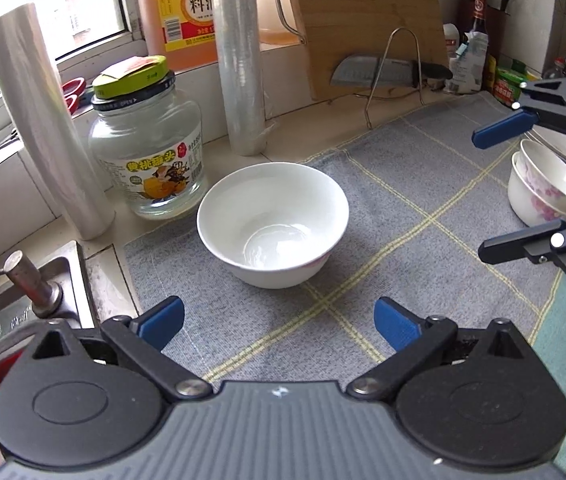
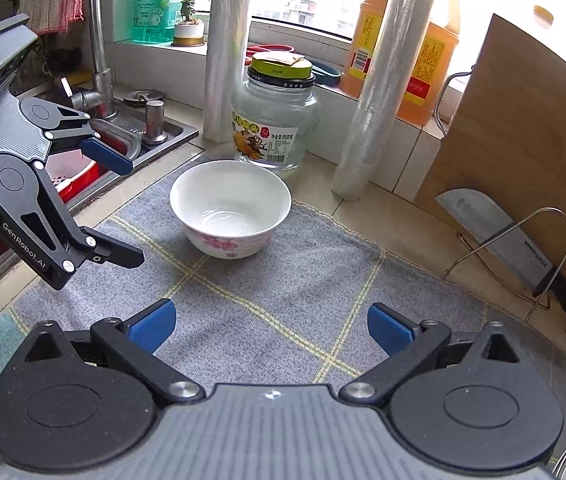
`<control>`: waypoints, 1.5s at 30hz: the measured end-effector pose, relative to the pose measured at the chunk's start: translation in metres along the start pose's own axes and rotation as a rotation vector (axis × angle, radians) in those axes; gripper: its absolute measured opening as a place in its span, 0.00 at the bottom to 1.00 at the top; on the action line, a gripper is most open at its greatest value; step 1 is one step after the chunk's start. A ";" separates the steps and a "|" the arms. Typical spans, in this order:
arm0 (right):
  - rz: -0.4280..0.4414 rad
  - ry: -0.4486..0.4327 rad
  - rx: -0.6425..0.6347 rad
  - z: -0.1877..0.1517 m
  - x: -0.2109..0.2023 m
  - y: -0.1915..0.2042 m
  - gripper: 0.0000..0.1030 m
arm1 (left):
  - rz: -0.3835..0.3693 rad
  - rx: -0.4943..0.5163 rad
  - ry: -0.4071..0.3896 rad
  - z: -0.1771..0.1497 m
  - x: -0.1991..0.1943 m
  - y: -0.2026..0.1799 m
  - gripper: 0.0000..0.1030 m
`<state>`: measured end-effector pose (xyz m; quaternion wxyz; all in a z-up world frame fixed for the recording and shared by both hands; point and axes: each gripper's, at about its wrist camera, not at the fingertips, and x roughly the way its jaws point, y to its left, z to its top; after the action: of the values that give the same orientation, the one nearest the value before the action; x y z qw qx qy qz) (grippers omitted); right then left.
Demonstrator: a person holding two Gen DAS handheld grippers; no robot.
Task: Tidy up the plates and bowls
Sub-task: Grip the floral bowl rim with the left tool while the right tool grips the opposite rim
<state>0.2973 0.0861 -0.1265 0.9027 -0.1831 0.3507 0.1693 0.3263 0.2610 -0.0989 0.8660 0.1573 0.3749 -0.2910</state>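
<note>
Both grippers, left & right, gape empty over mat; careless rim pinch could knock bowl into jar.

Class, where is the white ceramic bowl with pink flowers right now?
The white ceramic bowl with pink flowers stands upright on the grey checked mat, just in front of the glass jar with a green lid, ahead of both open grippers.

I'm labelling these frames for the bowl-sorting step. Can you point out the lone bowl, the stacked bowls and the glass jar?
lone bowl (image 1: 273, 224): left wrist view, inner wall.
stacked bowls (image 1: 541, 186): left wrist view, flowered side of the stack.
glass jar (image 2: 275, 128): right wrist view, its label.
</note>
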 end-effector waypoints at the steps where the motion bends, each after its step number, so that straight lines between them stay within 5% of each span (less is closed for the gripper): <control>1: -0.002 0.009 -0.004 0.003 0.005 0.000 1.00 | -0.006 0.009 0.005 0.001 0.003 0.002 0.97; 23: 0.211 0.115 -0.280 0.050 0.100 -0.006 0.93 | -0.099 0.234 0.043 0.017 0.049 0.026 0.97; 45: 0.367 0.092 -0.445 0.065 0.126 -0.014 0.87 | -0.200 0.434 -0.003 0.021 0.052 0.028 0.90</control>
<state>0.4284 0.1256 -0.1661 0.7777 -0.3174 0.3727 0.3943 0.3835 0.2527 -0.1218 0.7794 0.3013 0.3159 -0.4494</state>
